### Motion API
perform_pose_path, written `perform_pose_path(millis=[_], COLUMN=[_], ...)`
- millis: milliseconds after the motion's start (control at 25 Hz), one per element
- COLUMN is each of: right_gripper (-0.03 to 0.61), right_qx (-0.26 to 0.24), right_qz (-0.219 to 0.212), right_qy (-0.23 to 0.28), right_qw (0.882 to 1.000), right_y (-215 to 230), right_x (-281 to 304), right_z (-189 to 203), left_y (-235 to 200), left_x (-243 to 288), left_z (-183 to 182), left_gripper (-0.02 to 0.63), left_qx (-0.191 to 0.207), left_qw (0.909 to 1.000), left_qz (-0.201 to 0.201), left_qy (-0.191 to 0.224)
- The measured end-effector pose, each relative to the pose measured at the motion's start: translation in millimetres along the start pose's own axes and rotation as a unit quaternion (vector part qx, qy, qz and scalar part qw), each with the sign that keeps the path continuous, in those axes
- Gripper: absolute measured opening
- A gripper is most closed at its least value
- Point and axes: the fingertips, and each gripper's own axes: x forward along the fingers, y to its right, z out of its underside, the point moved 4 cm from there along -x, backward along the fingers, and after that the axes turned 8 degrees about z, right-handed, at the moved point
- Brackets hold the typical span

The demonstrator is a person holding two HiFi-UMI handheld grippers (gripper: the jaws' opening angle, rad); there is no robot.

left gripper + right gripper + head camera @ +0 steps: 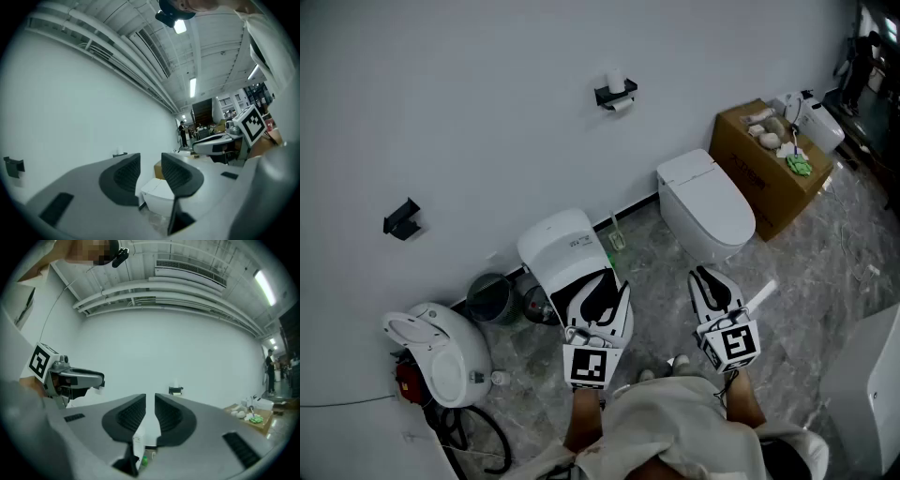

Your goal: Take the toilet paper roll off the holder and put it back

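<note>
The black toilet paper holder is mounted on the white wall, far ahead of both grippers. A white paper roll hangs under it, and another white item stands on top. The holder is small in the left gripper view and in the right gripper view. My left gripper is held level, shut, with nothing between its jaws. My right gripper is beside it, jaws nearly together and empty. Both are well short of the wall, above the floor.
A white toilet stands on the marble floor by the wall, with a cardboard box of small items to its right. Another white toilet unit, a dark bucket and a white appliance sit at left. A black bracket is on the wall.
</note>
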Motion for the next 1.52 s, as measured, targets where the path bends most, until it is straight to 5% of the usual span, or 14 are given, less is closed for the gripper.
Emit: perform_pose_path(millis=[760,1520], right_gripper=[0.057,0.057], right_qx=[0.008,0.017], right_qz=[-0.014,-0.055], right_qy=[-0.005,-0.015], right_qw=[1.0,0.998], right_y=[21,112], right_x=[47,153], right_z=[14,21], left_y=[-13,-45], left_x=[46,171], left_z=[22,30], left_gripper=[0.144,0.144], left_qx=[-0.001,0.008], left_qw=[0.9996,0.9983], left_qz=[0.002,-0.036], left_qy=[-0.028,-0.046])
